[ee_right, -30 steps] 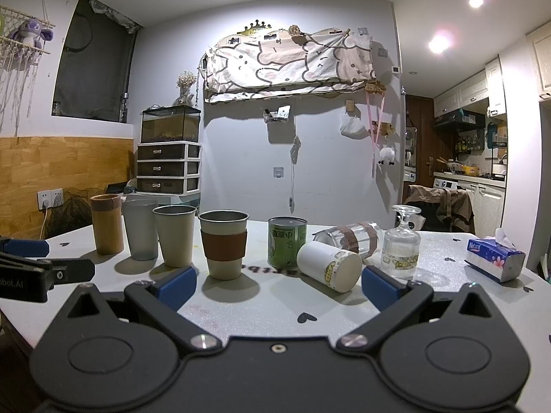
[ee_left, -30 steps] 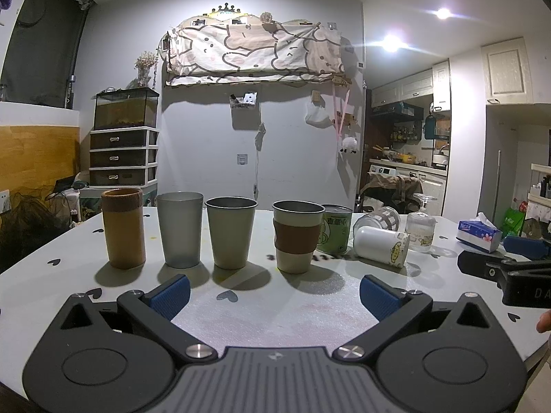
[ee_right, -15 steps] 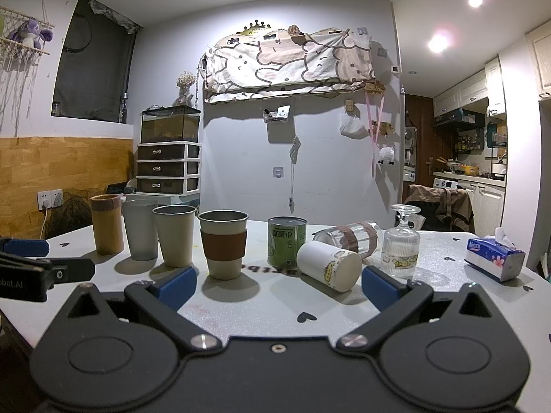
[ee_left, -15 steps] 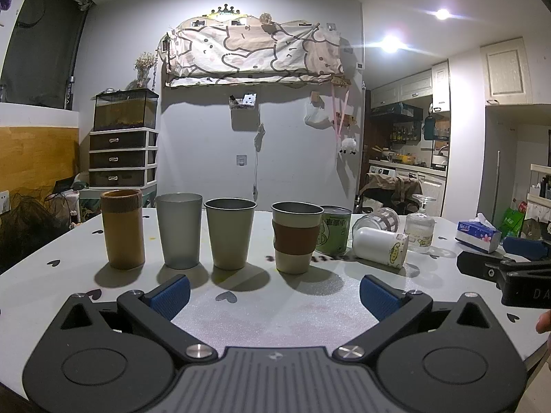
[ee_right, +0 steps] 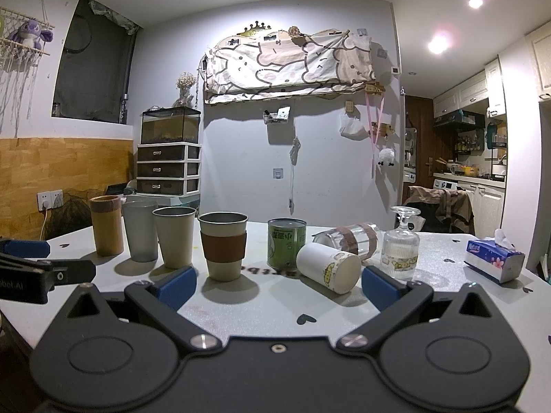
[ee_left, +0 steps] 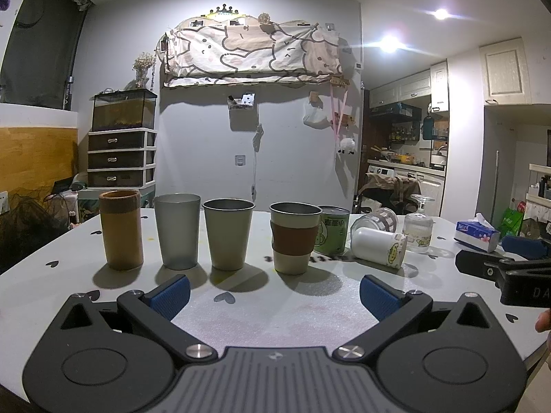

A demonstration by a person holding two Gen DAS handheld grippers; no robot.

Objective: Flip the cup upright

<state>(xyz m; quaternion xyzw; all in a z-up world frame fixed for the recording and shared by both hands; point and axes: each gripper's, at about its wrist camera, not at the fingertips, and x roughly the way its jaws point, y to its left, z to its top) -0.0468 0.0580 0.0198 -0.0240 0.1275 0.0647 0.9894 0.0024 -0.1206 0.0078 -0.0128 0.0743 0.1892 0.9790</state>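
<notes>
A white cup with a cartoon print (ee_right: 329,267) lies on its side on the white table (ee_right: 275,313); it also shows in the left wrist view (ee_left: 378,247). A clear glass with brown bands (ee_right: 347,239) lies on its side behind it. A stemmed glass (ee_right: 401,249) stands upside down, and a green cup (ee_right: 286,242) stands beside them. My right gripper (ee_right: 277,287) is open and empty, just short of the white cup. My left gripper (ee_left: 273,296) is open and empty in front of the upright cups.
Several upright cups stand in a row: a tall brown one (ee_left: 120,229), a grey one (ee_left: 176,230), a beige one (ee_left: 228,234) and a beige one with a brown sleeve (ee_left: 294,237). A tissue pack (ee_right: 494,261) lies at the right edge.
</notes>
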